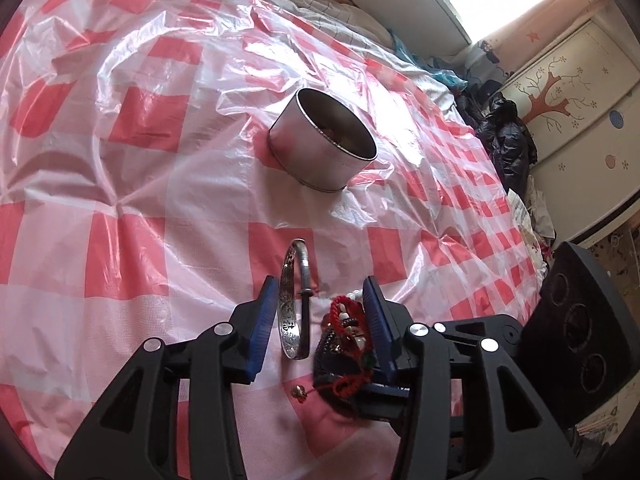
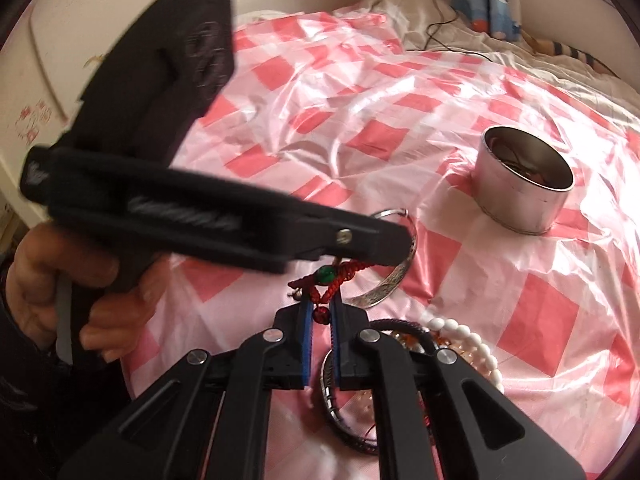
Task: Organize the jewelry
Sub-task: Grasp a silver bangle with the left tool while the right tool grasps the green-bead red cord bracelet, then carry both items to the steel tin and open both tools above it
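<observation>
Nearest the right wrist camera, the right gripper [image 2: 320, 314] is clamped almost fully closed on a red cord bracelet [image 2: 336, 276] with a green bead, pinching the knotted cord near its end, probably to lift it clear of the tangle. Beneath its fingers lie a dark bangle [image 2: 332, 408] and a white bead bracelet [image 2: 468, 340], heaped together on the checked plastic sheet [image 2: 540, 300]. Just beyond, the left gripper [image 1: 320, 312] stands partly open, its pads pressing on nothing; a silver bangle [image 1: 294, 304] stands on edge between its fingers, with the cord tangle against the right-hand pad, so it seems to be letting go or lining up. Farther off, well apart from the pile, a metal tin [image 1: 324, 144] sits open-topped, likely the jewelry's destination.
</observation>
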A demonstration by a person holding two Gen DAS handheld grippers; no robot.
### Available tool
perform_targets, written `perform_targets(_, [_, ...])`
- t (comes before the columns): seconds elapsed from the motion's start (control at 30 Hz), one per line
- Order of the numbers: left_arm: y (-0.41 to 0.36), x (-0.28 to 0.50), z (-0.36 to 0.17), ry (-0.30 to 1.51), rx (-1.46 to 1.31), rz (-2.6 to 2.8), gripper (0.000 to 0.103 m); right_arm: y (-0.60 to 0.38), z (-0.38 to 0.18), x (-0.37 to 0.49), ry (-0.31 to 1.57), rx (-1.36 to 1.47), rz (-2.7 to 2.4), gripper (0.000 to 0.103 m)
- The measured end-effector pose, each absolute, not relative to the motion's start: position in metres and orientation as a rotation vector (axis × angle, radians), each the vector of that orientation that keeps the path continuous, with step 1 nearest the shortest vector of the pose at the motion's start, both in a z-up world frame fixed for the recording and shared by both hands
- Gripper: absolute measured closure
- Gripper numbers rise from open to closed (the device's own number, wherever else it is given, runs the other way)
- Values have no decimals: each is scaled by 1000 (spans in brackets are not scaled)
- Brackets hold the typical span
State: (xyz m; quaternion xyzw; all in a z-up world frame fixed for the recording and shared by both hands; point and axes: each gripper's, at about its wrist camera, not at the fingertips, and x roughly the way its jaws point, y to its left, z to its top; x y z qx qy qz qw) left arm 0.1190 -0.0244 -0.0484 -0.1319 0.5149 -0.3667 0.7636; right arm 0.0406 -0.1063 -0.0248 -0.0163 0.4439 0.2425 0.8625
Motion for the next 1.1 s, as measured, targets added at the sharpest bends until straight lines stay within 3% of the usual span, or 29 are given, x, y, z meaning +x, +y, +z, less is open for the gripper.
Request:
perform_targets(0.1, [-26,119,-51,1120,-271,-784,62,-109,-24,38,951,-47,518,95])
perform_targets(0.13, [-26,120,-50,1116,-268,-776,67,-112,-23,37,951,-52,512,95])
perform_targets(0.17, [-26,120,-50,1114,-263,-769,81,-114,-22,36,950,-49,504,95])
perform_targets(0.27, [-23,122,-47,1094,-254,-742,96,-126,-19,38,951,-25,461,95])
perform_targets(0.63, [-16,120,-18,982,-239,-736,97,-178,6,50,884,117,289,95])
perform_targets(1.1, [-48,149,31,840,-251,-818,97,-182,46,102,700,11,76,95])
